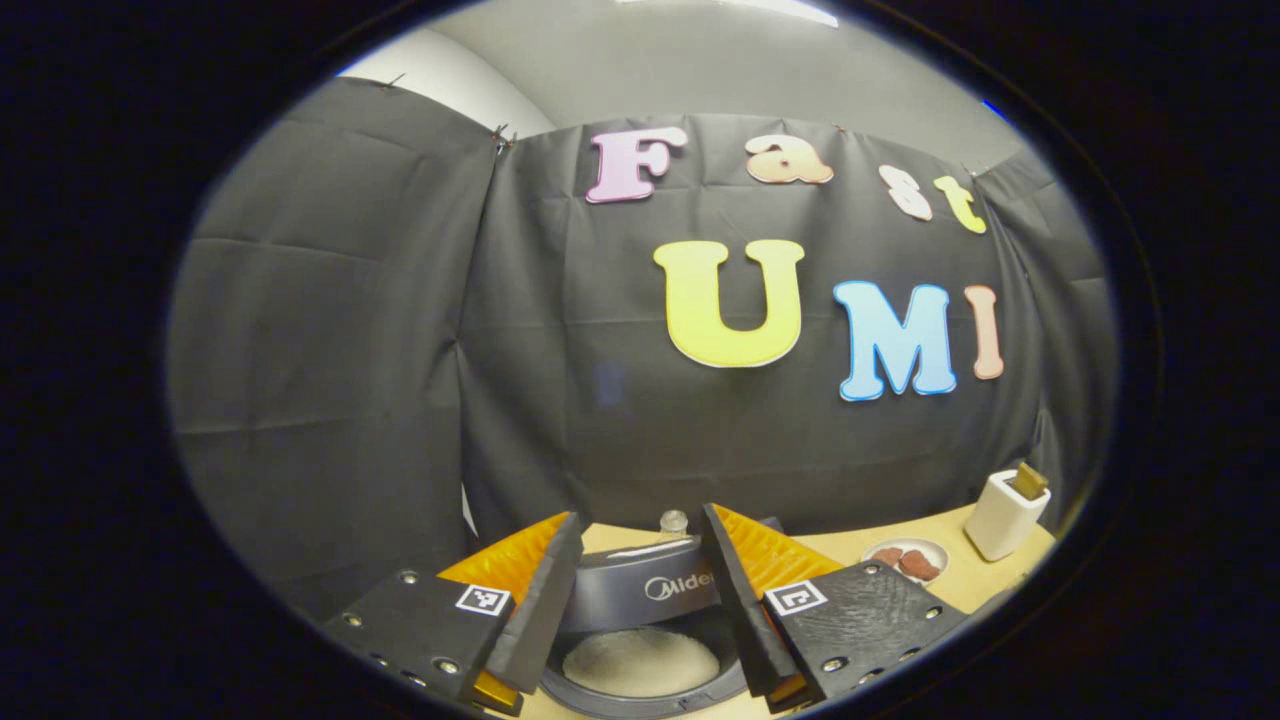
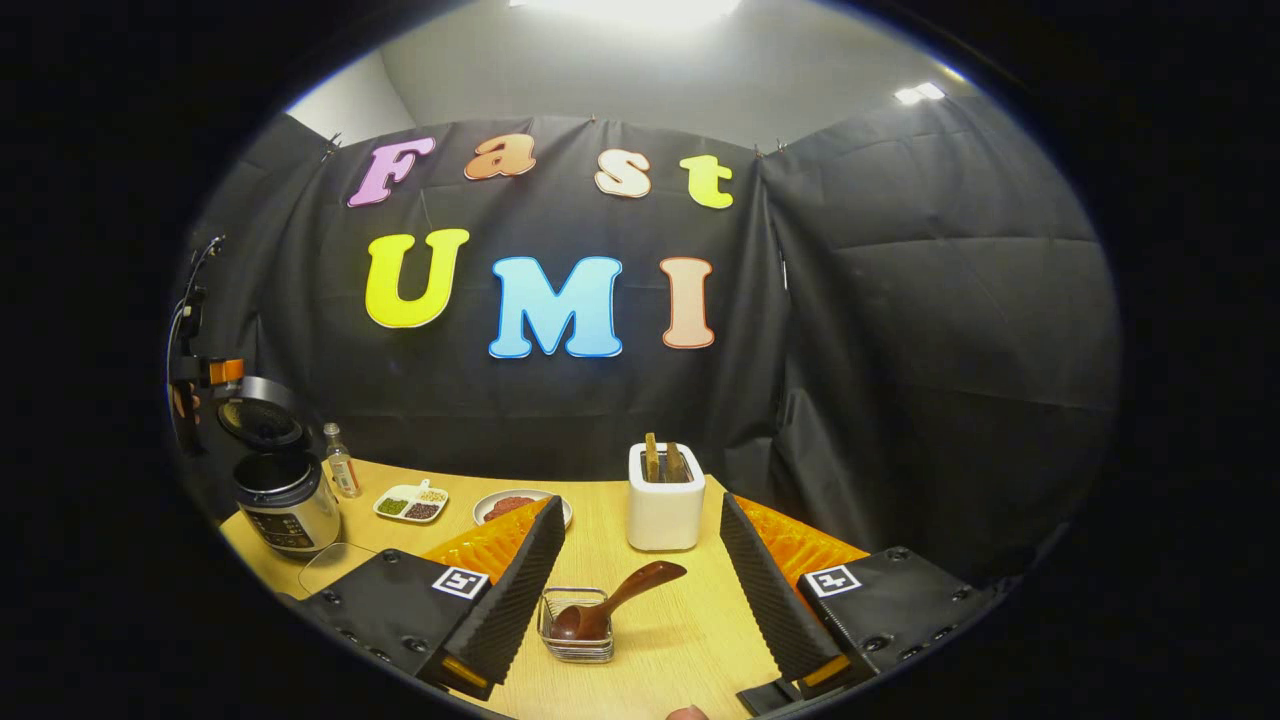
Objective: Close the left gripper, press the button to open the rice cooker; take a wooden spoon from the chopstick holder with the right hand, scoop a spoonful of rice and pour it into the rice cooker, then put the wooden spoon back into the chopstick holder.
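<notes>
While the lid of the round silver rice cooker (image 2: pixel 285 495) stands open at the far left of the pale wooden table (image 2: pixel 690 620), I judge the button step finished, and the spoon is now my concern. My left gripper (image 1: pixel 640 590) hangs just above the cooker with its fingers spread apart, and between them I see the dark rim of the open pot (image 1: pixel 640 660) with white rice inside. My right gripper (image 2: pixel 640 590) is also spread wide and holds nothing. Between its fingers lies the brown wooden spoon (image 2: pixel 615 600), its bowl resting in a small wire basket (image 2: pixel 577 625) and its handle leaning up toward the white square chopstick holder (image 2: pixel 665 497), which stands just behind with wooden sticks in it.

To take the spoon well, I would lower the right gripper over the middle of the handle, not over the bowl, and turn the wrist so both pads meet the handle across its width. Because the handle is round and tilted, it may roll or slip; I would close slowly and lift straight up, so the basket is not dragged along.
</notes>
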